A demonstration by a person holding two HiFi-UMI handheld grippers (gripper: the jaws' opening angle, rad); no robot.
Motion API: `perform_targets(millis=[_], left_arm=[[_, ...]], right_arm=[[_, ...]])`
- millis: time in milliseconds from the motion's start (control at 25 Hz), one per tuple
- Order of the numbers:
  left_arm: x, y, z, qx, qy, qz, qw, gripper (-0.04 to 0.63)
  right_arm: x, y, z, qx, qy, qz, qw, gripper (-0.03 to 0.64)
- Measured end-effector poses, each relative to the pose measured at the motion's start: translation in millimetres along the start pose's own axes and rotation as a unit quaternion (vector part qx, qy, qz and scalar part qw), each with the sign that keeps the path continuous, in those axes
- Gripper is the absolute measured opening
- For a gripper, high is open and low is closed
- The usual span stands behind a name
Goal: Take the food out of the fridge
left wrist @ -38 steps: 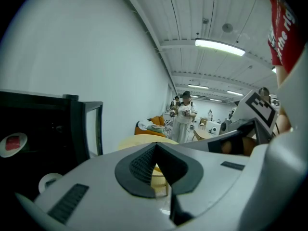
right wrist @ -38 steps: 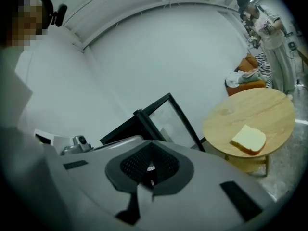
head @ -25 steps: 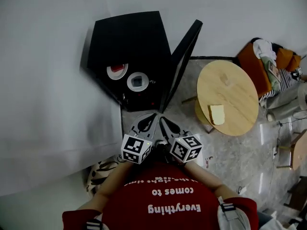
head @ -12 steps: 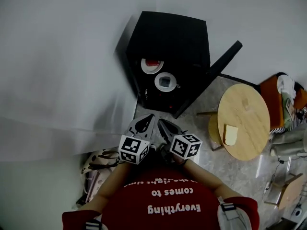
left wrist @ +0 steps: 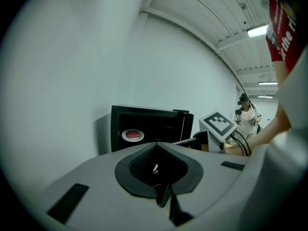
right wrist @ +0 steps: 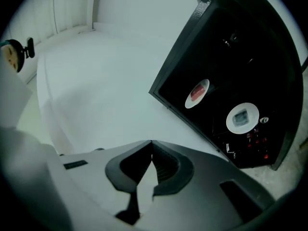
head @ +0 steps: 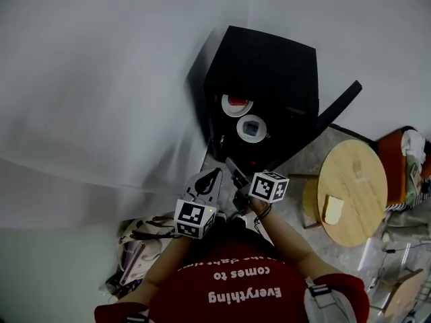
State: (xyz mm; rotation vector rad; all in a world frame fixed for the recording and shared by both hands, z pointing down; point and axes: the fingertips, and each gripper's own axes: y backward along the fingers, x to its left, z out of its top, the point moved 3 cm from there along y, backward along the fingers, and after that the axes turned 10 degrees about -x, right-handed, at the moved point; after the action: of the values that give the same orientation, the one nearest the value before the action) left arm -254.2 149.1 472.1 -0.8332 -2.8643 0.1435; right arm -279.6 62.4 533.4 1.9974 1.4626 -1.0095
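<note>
In the head view, "Everything comes to" is read upside down on a red shirt (head: 236, 281), and two plates of food (head: 238, 103) are seen inside the open black fridge (head: 269, 66) beyond. In its own view, the left gripper (left wrist: 155, 144) is seen pressed together, empty. The right gripper (right wrist: 151, 141) is likewise seen closed and empty, with the fridge to its right.

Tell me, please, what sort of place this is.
Probably a lab or office corner, not a kitchen: a small black open fridge by a bare white wall, and a round light-wood table on stone flooring.
</note>
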Motion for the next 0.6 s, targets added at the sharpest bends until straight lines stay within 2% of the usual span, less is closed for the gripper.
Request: perform_targets(millis=[120, 240, 360, 520, 600], left_arm=[[8.4, -0.3, 2.5, -0.004, 0.001, 0.013, 0.9999, 0.002], [16.2, -0.1, 3.4, -0.007, 0.004, 0.028, 0.9996, 0.002], [23.1, 1.0, 4.2, -0.005, 0.004, 0.041, 0.9991, 0.002], [30.9, 2.7, 5.2, -0.003, 0.004, 0.061, 0.9981, 0.002], [34.7, 3.6, 5.2, -0.003, 0.007, 0.072, 0.9974, 0.002]], right_arm=[[-11.9, -17.5, 8.2, -0.006, -0.01, -0.007, 1.0, 0.011], [-32.4, -34.1, 15.5, -0.024, -0.067, -0.026, 0.997, 0.011], [-56.7, -49.8, 25.9, -0.053, -0.137, -0.047, 0.988, 0.011], [-89.6, -66.2, 38.4, -0.08, -0.195, -0.081, 0.974, 0.014], [-102.1, -74.5, 43.7, -0.087, -0.217, -0.088, 0.968, 0.052]])
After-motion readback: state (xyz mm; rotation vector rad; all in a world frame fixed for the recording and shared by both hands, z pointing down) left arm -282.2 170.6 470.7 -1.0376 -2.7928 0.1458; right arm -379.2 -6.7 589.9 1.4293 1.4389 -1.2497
